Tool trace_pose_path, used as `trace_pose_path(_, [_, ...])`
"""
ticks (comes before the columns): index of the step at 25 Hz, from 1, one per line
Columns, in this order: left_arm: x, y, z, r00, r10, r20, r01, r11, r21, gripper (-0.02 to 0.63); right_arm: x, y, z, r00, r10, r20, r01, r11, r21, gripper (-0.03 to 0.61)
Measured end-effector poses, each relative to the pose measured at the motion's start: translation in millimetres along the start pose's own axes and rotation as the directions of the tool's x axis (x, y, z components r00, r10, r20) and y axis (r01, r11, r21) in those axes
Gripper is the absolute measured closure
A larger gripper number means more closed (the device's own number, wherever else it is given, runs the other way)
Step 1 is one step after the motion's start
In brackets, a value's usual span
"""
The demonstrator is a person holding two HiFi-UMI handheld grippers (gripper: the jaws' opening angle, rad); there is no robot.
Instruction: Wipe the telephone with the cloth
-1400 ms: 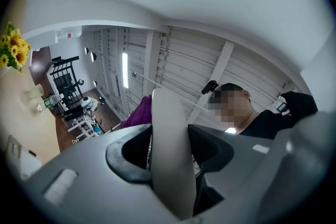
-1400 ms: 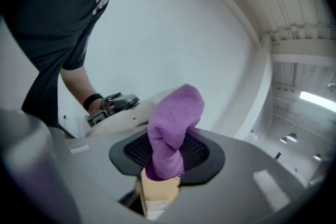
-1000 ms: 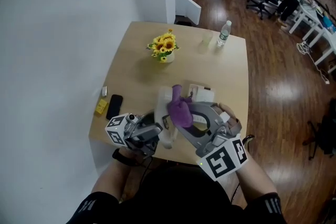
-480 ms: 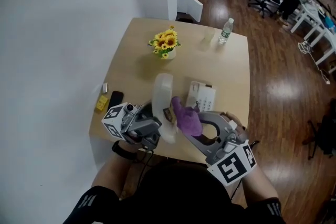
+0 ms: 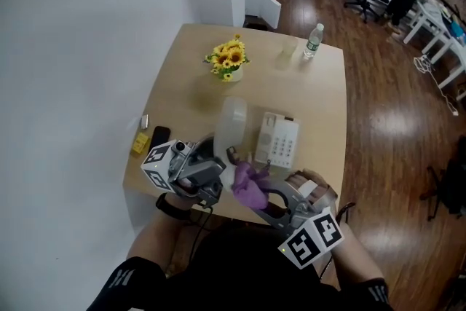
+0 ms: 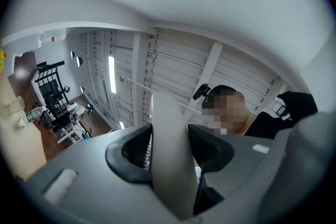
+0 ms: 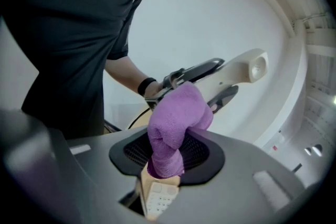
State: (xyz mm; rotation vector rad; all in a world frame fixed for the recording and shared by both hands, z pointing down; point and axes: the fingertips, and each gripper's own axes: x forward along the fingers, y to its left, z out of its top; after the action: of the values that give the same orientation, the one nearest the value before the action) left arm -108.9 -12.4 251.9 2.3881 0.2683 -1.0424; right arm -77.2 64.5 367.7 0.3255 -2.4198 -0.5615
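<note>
The white telephone base (image 5: 278, 140) lies on the wooden table (image 5: 320, 105), keypad up. My left gripper (image 5: 212, 172) is shut on the white handset (image 5: 231, 126), which it holds lifted beside the base. In the left gripper view the handset (image 6: 167, 118) stands pinched between the jaws of that gripper (image 6: 170, 165). My right gripper (image 5: 256, 194) is shut on a bunched purple cloth (image 5: 246, 178) just below the handset's near end. In the right gripper view the cloth (image 7: 178, 118) sticks out of the right gripper (image 7: 167, 157), with the handset (image 7: 236, 73) a little beyond it.
A pot of sunflowers (image 5: 230, 60) stands at the table's far side, with a water bottle (image 5: 312, 41) at the far right corner. A black phone (image 5: 158, 136) and a yellow object (image 5: 139, 145) lie near the left edge. A wooden floor surrounds the table.
The right gripper has drawn the purple cloth down along the handset toward the table's near edge. The telephone base, partly covered before, now shows whole. The left gripper keeps its hold on the handset.
</note>
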Motion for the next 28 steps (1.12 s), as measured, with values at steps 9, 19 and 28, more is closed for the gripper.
trace_pose_path(9, [0,6,2,1.000,0.012,0.005,-0.012,1.000,0.006,0.410,-6,-47,9,0.991,-0.123,0.051,0.119,0.990,0.072,0.439])
trace_pose_path(19, [-12,15,6,0.998,0.064,0.015,-0.064,0.998,0.016,0.410,20,6,-12,0.998,0.057,0.016,-0.058,0.993,0.101,0.439])
trace_pose_path(28, [-29,59,-8,0.969,0.242,-0.042,-0.240,0.969,0.049,0.410,26,11,-51,0.998,0.048,0.035,-0.056,0.959,0.278,0.437])
